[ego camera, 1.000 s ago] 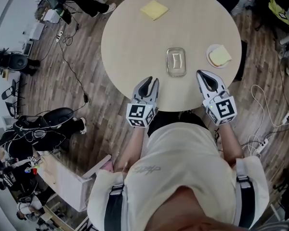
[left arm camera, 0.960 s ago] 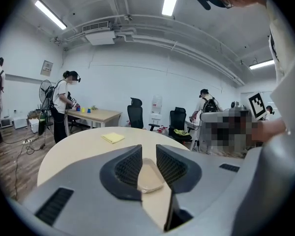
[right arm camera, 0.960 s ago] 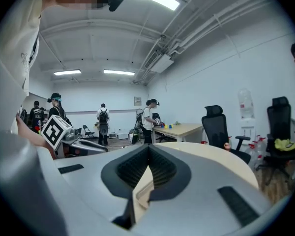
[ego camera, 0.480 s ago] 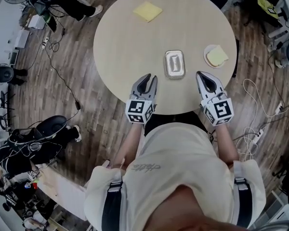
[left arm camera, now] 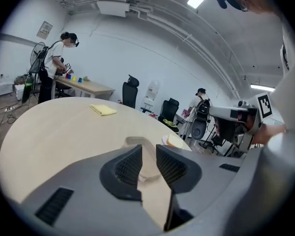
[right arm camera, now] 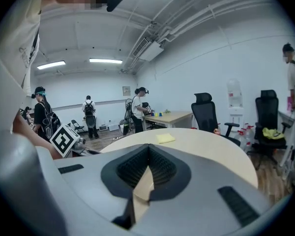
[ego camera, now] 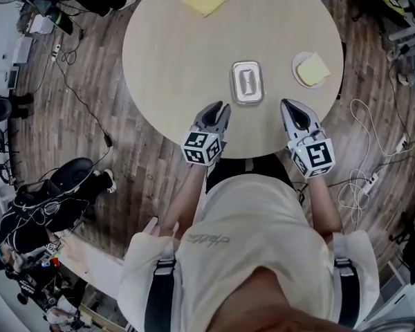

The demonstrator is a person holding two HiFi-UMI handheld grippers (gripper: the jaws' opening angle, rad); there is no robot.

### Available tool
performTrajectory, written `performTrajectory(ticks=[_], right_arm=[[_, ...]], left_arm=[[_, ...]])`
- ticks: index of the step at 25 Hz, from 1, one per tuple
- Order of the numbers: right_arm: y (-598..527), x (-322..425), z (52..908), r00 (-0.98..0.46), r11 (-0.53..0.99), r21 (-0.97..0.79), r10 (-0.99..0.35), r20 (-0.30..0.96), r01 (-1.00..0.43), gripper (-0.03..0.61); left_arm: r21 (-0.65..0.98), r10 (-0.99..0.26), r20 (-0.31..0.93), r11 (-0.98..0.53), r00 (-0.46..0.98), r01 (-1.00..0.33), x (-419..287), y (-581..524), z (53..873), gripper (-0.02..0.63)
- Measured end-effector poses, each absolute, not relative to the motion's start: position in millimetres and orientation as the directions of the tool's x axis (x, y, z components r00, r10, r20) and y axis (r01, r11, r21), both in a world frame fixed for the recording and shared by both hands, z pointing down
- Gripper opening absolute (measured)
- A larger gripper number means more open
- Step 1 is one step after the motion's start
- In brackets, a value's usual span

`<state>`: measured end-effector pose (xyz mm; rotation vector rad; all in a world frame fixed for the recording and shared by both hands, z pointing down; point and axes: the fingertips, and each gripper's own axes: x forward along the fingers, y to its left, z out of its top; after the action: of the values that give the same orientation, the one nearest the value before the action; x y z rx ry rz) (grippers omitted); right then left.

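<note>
Though just beyond the left tool [ego camera: 218, 107], metal tin [ego camera: 247, 83] untouched.

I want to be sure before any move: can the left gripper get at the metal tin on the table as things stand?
Probably yes. The left gripper is at the near edge of the table, jaws slightly apart, and only bare tabletop lies before the metal tin.

Cream shirt [ego camera: 263, 237] (grey left gripper [ego camera: 218, 107])

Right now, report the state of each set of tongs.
Left tongs: slightly open, nothing between them.
Right tongs: shut, empty.
</note>
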<state>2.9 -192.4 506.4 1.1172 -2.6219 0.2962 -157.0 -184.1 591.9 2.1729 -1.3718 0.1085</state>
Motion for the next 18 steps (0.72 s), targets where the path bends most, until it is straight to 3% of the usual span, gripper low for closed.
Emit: performTrajectory(ticks=[13, 18], right_arm=[[-187.7, 15.0, 553.3, -0.663, 0.678, -0.138, -0.622, 0.416, -0.722, 0.006], [-190.5, 18.7, 560.5, -0.651, 0.666, -0.142, -0.625, 0.431, -0.732, 0.006]], left_arm=[[0.622, -0.759, 0.411, -0.171, 0.505, -0.764, -145.6, -186.8, 678.7, 0.104], [0.619, -0.746, 0.440, -0.151, 0.500, -0.771, -144.1, -188.6, 696.9, 0.104]])
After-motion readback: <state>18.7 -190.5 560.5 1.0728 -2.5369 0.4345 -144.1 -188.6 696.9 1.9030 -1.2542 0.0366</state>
